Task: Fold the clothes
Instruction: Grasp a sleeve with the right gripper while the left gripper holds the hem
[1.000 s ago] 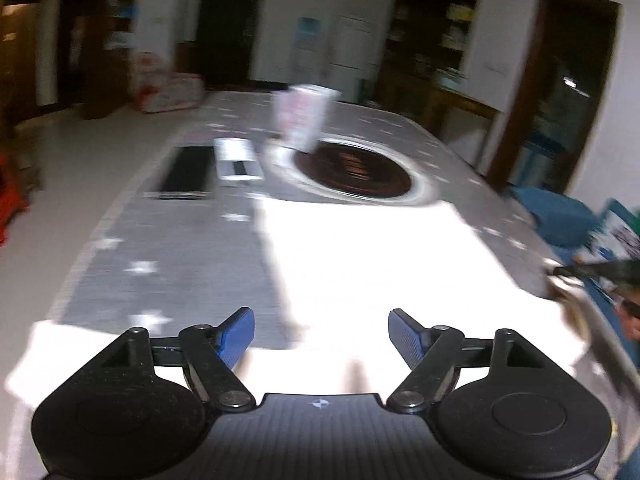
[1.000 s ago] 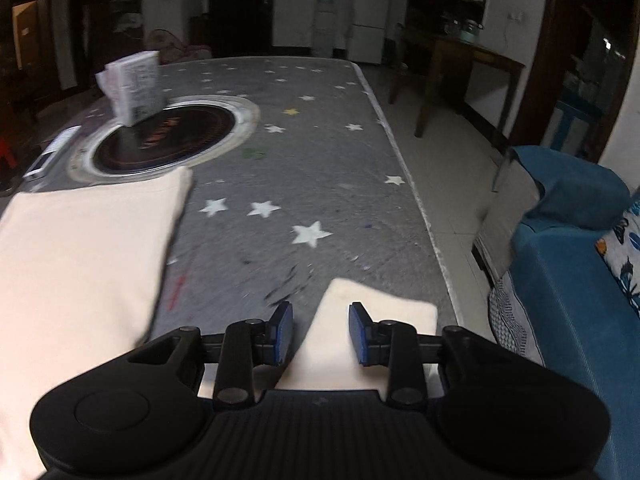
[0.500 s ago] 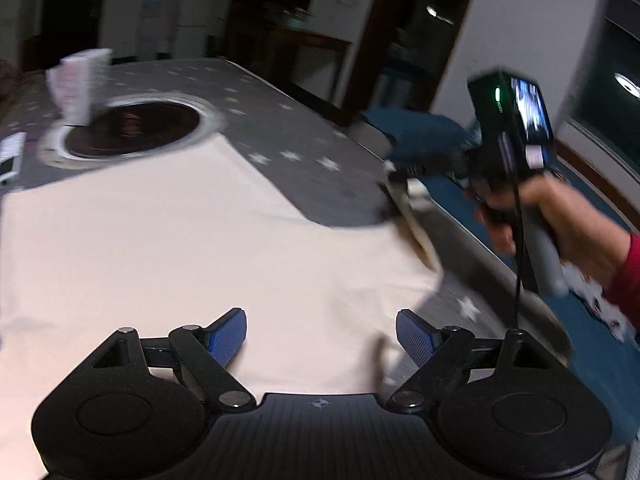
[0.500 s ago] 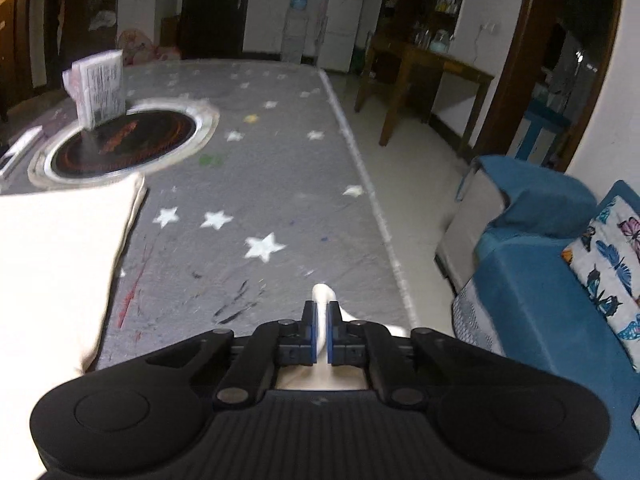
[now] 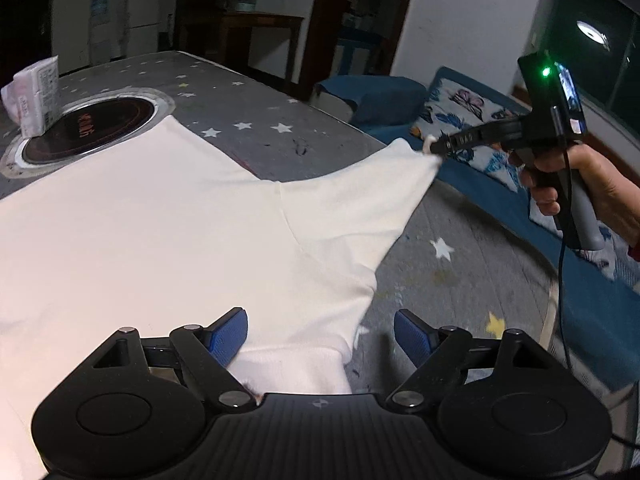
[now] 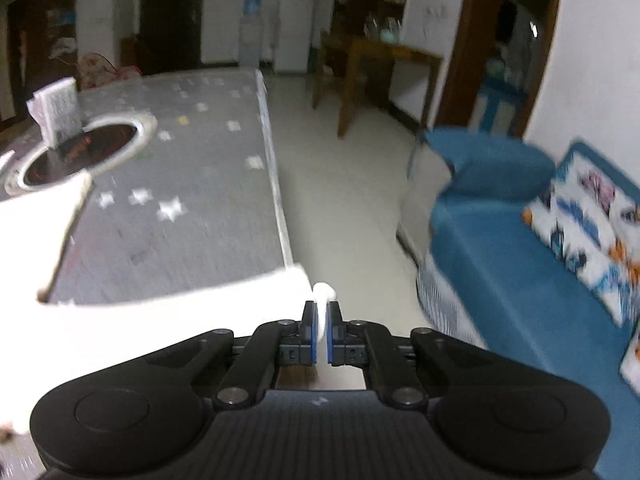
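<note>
At far left in the left wrist view, we note a white paper packet [image 5: 34, 96] standing upright at the rim of a round dark inset [image 5: 86, 130] in the grey star-printed desk [image 5: 452, 280]. The cream shirt [image 5: 140, 232] lies flat across the desk, its body running from the near left edge toward the inset. One sleeve [image 5: 360, 196] is drawn out to the right, its long axis pointing up and right toward the blue sofa [image 5: 500, 196], lifted off the desk at its tip. The left gripper [image 5: 320, 336] hovers over the near edge of the shirt; its jaws stand wide apart and hold nothing, the left blue pad [image 5: 228, 334] over fabric, the right pad [image 5: 412, 332] over bare desk. To the right, a hand [image 5: 588, 188] holds the right gripper [image 5: 436, 146], whose jaws pinch the sleeve tip. In the right wrist view we confirm it: the right gripper [image 6: 320, 330] is closed on a small fold of white cloth that pokes out past the pads.
</note>
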`<act>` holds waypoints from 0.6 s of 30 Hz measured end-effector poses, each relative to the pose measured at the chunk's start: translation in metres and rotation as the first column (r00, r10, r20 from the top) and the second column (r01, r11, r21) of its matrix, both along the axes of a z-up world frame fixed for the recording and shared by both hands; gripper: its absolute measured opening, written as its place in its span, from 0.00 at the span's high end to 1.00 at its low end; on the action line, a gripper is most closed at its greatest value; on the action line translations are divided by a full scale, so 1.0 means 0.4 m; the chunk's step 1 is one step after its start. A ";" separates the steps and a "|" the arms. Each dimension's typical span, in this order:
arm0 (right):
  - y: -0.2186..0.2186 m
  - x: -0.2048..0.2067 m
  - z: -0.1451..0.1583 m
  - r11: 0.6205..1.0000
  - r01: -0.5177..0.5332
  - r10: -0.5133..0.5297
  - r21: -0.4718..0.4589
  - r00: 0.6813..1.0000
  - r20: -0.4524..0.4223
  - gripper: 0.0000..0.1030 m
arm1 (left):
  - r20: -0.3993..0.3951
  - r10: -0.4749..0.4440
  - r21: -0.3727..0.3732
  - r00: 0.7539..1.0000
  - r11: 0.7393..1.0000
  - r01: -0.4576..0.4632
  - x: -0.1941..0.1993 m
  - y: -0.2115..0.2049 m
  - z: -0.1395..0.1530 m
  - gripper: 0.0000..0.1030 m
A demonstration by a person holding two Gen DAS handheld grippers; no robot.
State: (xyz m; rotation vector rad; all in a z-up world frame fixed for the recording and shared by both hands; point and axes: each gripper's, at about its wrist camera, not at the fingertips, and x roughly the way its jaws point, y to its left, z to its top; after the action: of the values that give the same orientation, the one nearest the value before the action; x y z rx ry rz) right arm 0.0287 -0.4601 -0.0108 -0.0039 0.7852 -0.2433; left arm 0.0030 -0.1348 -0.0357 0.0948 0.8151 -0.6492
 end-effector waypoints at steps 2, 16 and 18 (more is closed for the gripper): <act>-0.001 -0.017 -0.020 1.000 0.010 -0.010 -0.012 1.000 -0.025 0.95 | 0.008 -0.023 0.017 1.000 1.000 0.023 -0.010 0.000 -0.001 0.20; 0.068 -0.010 0.002 0.994 -0.101 0.099 0.039 0.994 0.048 0.87 | 0.023 -0.101 0.049 0.995 0.994 0.099 -0.049 0.024 -0.003 0.20; 0.083 0.007 -0.014 0.991 -0.127 0.126 0.047 0.991 0.037 0.87 | 0.023 -0.098 0.045 0.995 0.994 0.097 -0.049 0.029 -0.003 0.20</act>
State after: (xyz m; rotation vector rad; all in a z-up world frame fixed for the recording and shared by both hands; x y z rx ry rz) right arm 0.0315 -0.4269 -0.0164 -0.0032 0.7540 -0.1035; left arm -0.0167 -0.1230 -0.0370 0.1827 0.8046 -0.7207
